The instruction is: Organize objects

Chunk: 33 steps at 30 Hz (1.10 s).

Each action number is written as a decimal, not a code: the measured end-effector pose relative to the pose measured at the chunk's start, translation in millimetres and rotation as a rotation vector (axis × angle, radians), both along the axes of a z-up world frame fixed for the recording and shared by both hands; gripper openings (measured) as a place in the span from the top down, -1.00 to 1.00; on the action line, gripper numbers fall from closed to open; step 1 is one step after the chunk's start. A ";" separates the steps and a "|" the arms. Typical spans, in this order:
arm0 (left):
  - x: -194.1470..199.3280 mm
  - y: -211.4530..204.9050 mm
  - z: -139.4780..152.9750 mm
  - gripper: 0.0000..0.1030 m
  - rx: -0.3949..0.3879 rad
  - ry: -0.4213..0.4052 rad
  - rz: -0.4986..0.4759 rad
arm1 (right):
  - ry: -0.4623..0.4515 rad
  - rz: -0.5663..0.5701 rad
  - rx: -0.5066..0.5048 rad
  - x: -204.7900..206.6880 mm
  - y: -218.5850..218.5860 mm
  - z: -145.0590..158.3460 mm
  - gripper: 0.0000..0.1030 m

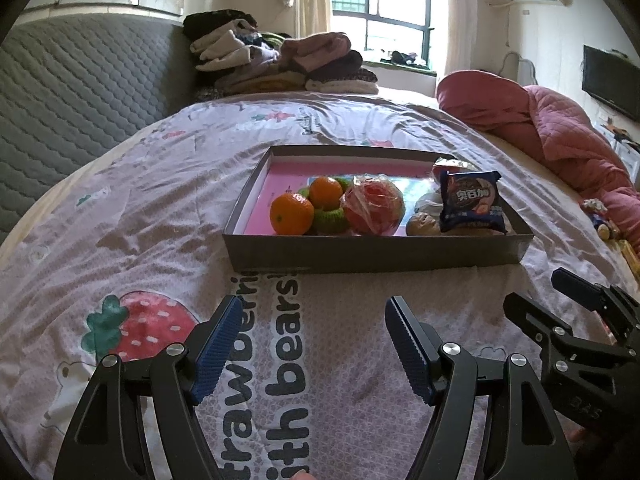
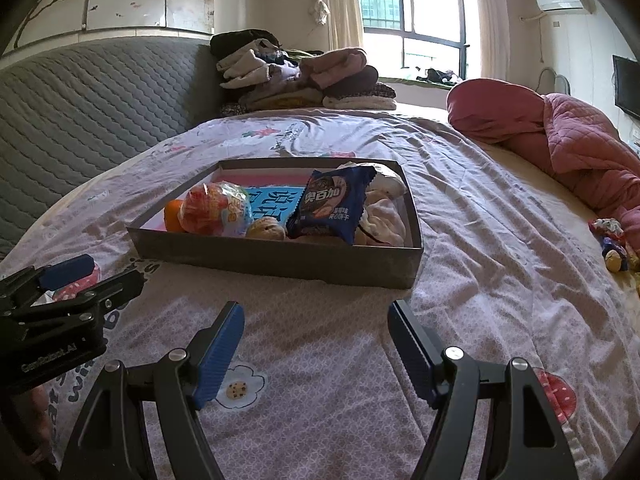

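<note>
With both the left gripper (image 1: 310,314) and right gripper (image 2: 316,320) empty, jaws apart, the tray (image 1: 376,250) of snacks at twelve o'clock could tip on the soft bed (image 2: 480,240) if nudged.

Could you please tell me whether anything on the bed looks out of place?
Yes: a few small wrapped items lie loose at the bed's right edge beside the pink quilt, outside the box that holds the other snacks and fruit.

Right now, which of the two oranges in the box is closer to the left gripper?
The larger-looking orange at the front left, by the box's near wall. The other orange sits behind it, farther back beside the wrapped red fruit.
</note>
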<state>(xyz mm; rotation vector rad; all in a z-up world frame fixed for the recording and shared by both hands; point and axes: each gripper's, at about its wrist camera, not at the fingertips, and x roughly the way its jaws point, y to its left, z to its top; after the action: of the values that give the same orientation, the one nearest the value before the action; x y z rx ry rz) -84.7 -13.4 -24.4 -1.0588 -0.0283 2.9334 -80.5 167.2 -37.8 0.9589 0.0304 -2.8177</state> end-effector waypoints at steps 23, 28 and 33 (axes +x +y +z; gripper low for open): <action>-5.5 2.8 -8.1 -0.46 -0.024 -0.026 0.000 | -0.019 0.007 0.003 -2.4 -3.1 -7.2 -0.43; -6.5 4.5 -9.9 -0.46 -0.029 -0.029 -0.004 | -0.024 0.011 0.004 -3.3 -4.2 -8.3 -0.43; -4.9 3.5 -10.3 -0.46 -0.018 -0.022 -0.015 | -0.029 0.014 0.000 -4.0 -4.1 -10.1 -0.43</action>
<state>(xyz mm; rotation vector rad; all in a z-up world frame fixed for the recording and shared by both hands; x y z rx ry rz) -89.7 -9.9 -34.7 -1.0893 0.0056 2.9138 -84.5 163.1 -47.9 0.9946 0.0330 -2.7903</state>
